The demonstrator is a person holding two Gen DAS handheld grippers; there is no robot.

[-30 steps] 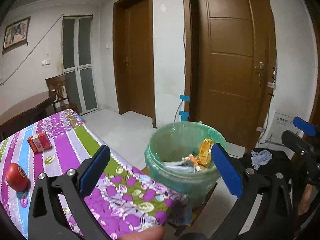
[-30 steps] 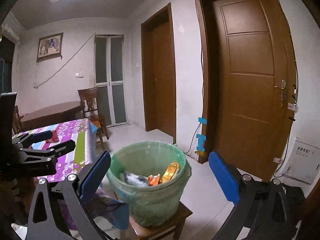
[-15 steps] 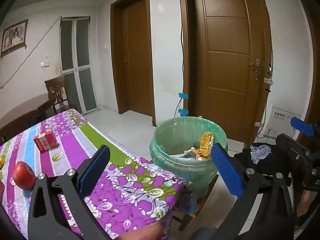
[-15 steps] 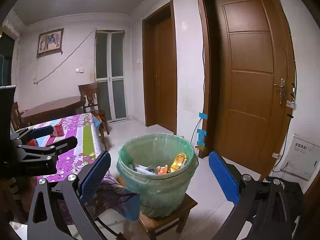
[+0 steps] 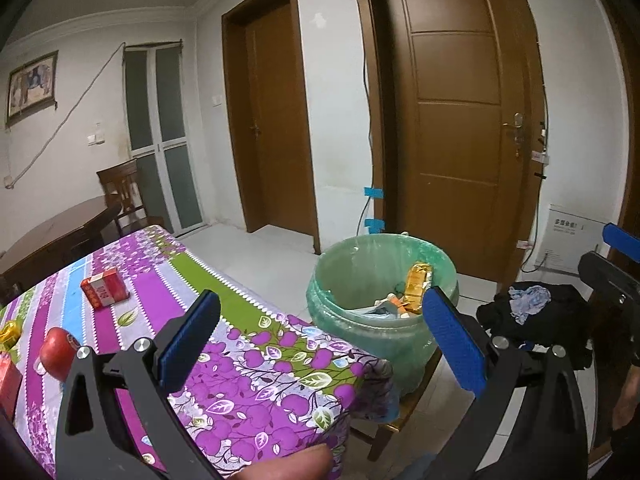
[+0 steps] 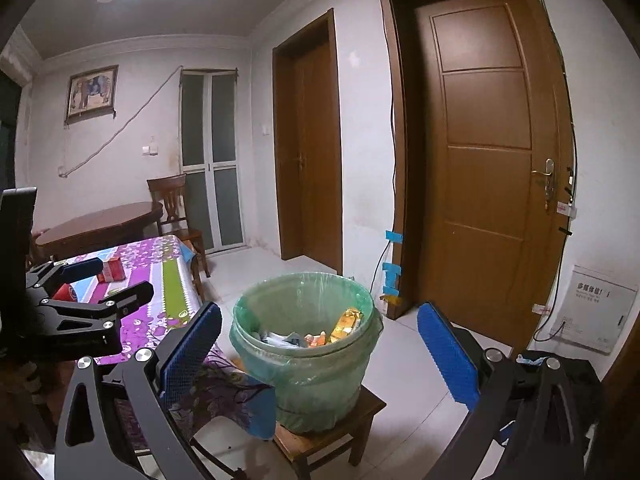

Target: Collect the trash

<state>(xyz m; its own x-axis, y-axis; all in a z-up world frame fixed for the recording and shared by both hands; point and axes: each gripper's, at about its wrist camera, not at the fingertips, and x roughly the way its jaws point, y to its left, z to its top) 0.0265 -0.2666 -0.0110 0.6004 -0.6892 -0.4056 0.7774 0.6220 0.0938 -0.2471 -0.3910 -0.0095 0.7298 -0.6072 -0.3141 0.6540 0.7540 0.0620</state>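
Observation:
A bucket lined with a green bag (image 5: 336, 316) stands on a low wooden stool (image 6: 332, 436) by the corner of the table. It holds wrappers, among them a gold packet (image 5: 418, 286). My left gripper (image 5: 320, 340) hovers open and empty over the purple floral tablecloth (image 5: 260, 380). On the cloth lie a red box (image 5: 105, 292), a red round object (image 5: 56, 354) and a gold scrap (image 5: 8, 334) at the left edge. My right gripper (image 6: 320, 354) is open and empty, facing the bucket (image 6: 308, 380) from a short way back. The left gripper (image 6: 88, 292) shows at its left.
A dark pile of clothes (image 5: 540, 320) lies on the floor right of the bucket. Two brown doors (image 6: 492, 184) fill the wall behind. A wooden chair (image 6: 176, 208) and a round table (image 6: 96, 224) stand at the back left. White tiled floor surrounds the stool.
Both grippers have drawn back from the bucket, which now looks smaller and lower. The stool has come into the right wrist view and more tablecloth shows in the left. Both stay open.

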